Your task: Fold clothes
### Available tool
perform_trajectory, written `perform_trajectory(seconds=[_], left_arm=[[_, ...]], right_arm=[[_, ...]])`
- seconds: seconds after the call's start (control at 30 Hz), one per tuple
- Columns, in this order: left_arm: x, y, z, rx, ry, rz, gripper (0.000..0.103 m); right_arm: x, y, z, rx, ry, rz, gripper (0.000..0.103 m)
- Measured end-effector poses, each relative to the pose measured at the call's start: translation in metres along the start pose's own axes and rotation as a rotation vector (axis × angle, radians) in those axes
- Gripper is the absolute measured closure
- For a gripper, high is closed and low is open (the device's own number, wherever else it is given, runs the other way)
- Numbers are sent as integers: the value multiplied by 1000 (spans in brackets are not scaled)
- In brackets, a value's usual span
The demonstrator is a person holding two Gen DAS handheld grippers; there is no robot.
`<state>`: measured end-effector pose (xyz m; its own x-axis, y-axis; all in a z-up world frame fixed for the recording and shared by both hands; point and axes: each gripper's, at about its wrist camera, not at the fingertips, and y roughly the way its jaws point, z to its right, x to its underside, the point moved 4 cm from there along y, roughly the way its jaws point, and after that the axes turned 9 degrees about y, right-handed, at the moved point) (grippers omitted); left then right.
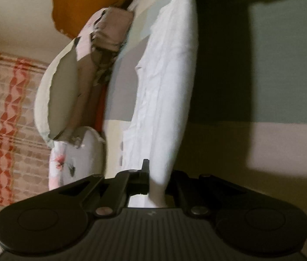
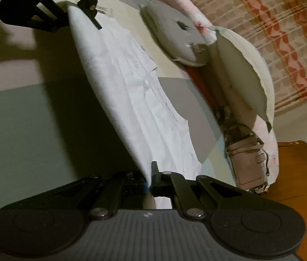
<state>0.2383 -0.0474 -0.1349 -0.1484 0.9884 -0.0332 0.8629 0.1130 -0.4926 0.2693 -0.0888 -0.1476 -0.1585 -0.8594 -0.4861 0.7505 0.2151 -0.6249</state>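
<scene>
pillows (image 2: 247, 69) | pink handbag (image 2: 247, 161) | patterned curtain (image 2: 273, 21) (orange-red bands) | wooden furniture (image 2: 301, 174)

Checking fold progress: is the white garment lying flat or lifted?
Lifted along one edge: the white garment stretches between the right tongs and the left tongs, both shut on it; its far side rests on the bed.

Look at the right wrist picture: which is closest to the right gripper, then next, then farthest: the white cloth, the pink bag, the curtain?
1. White cloth: pinched in the right gripper, stretching away on the left.
2. Pink bag: on the right, beside the pillows.
3. Orange patterned curtain: upper right, behind the pillows.
</scene>
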Motion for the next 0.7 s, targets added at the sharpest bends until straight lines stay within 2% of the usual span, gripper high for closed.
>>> perform_trajectory(seconds=[0.07,0.33,0.53,0.7], left_arm=[[3,-21,10,15,15,8,101],[5,-90,42,47,-28,10,101],[8,-119,63,84,-63,2,101],[8,-125,76,119,-107,0,101]], right_arm=[[6,-17,-7,-27,4,-8,99],[35,-82,-47,-103,25,-16,99],[54,-117,-76,-172,83,-28,98],[64,-125,-85,-206,149,-48,98]])
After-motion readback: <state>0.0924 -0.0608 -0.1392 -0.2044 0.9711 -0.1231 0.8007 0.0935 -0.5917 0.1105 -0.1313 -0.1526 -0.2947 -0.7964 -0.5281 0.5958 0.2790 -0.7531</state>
